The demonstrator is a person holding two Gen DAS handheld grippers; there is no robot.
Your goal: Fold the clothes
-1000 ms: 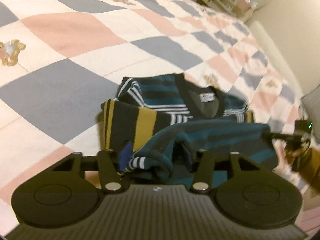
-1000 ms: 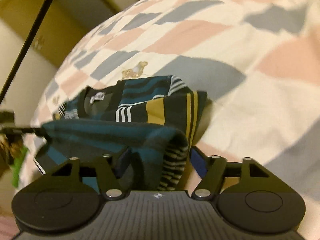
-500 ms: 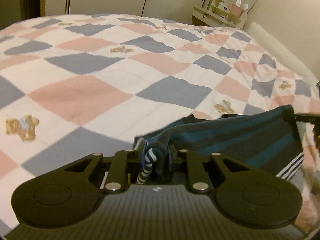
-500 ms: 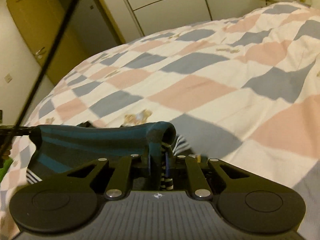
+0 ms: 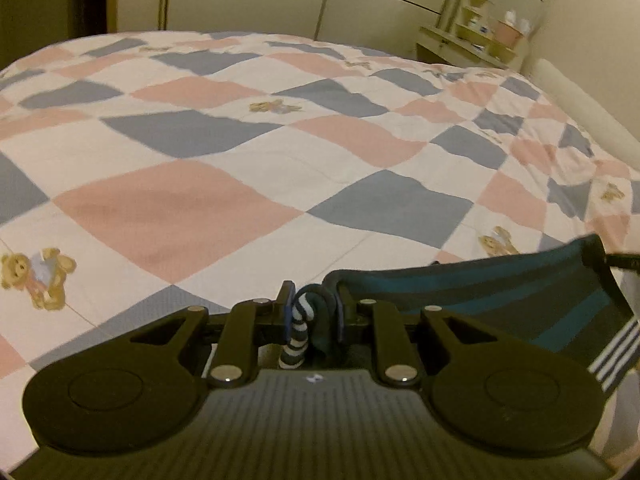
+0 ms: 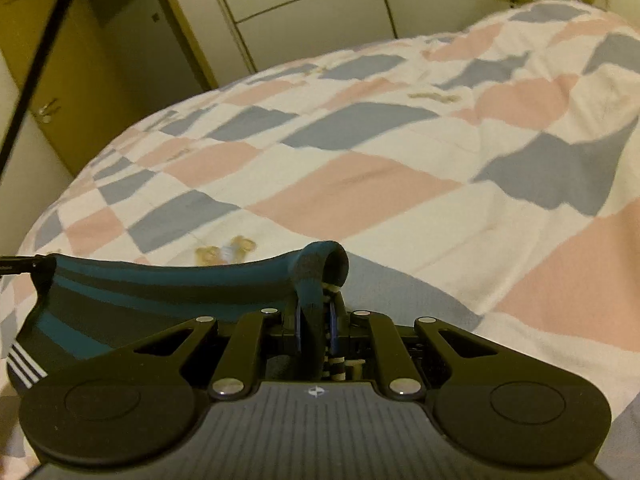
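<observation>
Your left gripper point(image 5: 312, 312) and right gripper point(image 6: 316, 320) are both pinched tight on the sweater point(image 5: 500, 296), stretched between them above the bed point(image 5: 240, 160). Keep it tight, move both together, and lay it down flat.

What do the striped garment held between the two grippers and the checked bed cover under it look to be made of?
Striped sweater: looks like a soft knit, matte, probably cotton or a wool blend; it bunches thickly where the left gripper and right gripper pinch it. Patchwork quilt: seemingly printed cotton, matte, lightly puffed, with stitched seams and small wrinkles.
</observation>
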